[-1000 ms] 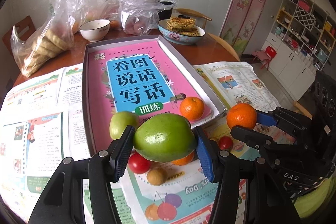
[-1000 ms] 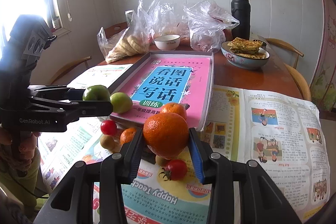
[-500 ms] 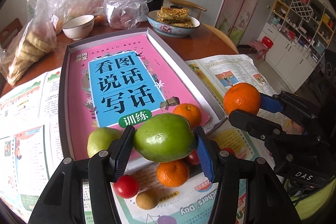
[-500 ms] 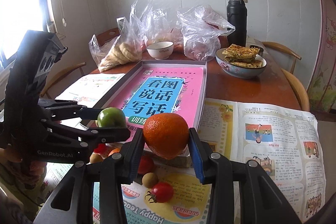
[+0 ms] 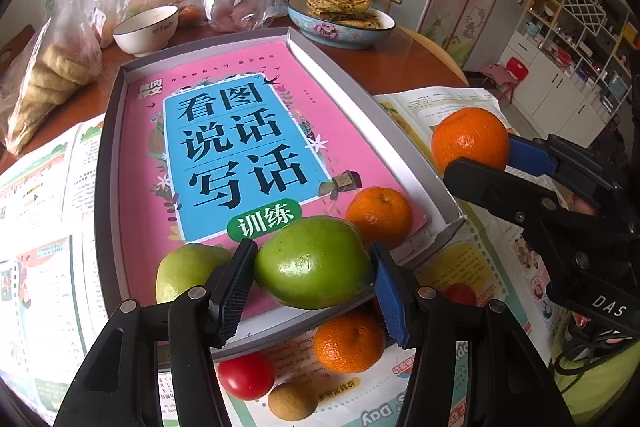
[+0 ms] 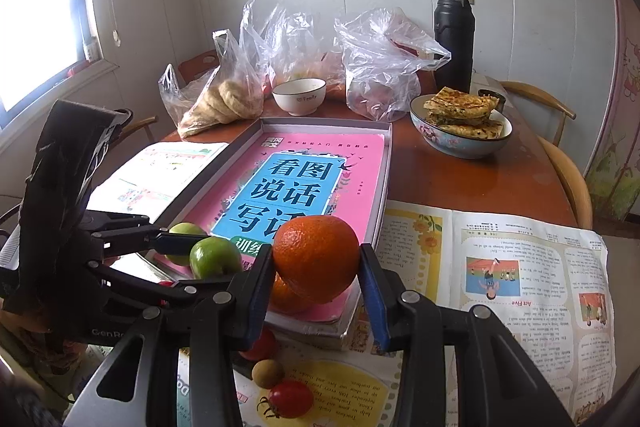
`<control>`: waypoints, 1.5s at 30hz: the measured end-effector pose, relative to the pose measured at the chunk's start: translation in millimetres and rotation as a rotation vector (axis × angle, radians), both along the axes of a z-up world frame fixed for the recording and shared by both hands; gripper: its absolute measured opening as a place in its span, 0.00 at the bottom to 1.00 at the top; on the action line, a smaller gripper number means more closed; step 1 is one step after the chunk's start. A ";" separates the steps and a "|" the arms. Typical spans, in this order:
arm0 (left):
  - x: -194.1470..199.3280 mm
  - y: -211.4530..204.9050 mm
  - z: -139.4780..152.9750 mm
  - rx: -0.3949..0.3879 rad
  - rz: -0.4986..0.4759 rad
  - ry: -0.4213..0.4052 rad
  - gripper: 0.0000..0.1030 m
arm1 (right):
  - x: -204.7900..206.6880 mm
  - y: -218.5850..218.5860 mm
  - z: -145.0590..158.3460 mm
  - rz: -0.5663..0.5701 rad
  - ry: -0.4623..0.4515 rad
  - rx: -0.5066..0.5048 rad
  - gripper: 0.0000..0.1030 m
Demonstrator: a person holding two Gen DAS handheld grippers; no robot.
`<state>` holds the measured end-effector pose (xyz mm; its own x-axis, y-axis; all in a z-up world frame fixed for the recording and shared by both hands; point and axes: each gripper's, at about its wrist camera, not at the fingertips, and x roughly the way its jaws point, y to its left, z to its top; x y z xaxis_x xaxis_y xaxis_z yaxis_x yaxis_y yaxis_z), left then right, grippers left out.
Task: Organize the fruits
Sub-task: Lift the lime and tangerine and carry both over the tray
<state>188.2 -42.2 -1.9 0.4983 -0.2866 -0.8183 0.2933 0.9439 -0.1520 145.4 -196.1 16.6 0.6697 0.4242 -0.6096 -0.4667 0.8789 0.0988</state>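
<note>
Gripping green fruit (image 5: pixel 314 263) between left tool (image 5: pixel 312 281) pads

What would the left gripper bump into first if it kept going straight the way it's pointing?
Probably the pink book lying in the grey tray. The left gripper, holding a green fruit, points down at its near end; depth is hard to judge.

Black flask (image 6: pixel 454 39) beside bowl of flatbread (image 6: pixel 460 125).

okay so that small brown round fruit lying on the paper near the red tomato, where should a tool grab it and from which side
Grip the brown fruit across its widest middle, coming from straight above. It is a small ball lying loose on the flat open book, with the red tomato close beside it, so set the fingers on the sides facing away from the tomato.
</note>
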 end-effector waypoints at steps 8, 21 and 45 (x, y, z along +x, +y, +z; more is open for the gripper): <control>0.1 -4.3 -1.6 0.033 -0.016 -0.013 0.57 | 22.2 11.2 -5.8 0.006 0.025 -0.016 0.41; 7.3 -6.2 -8.7 -0.011 -0.039 0.033 0.57 | 60.1 29.2 -26.6 0.016 0.092 -0.061 0.40; 7.9 1.7 -12.5 -0.002 -0.006 0.031 0.57 | 77.4 42.7 -44.8 -0.001 0.162 -0.117 0.41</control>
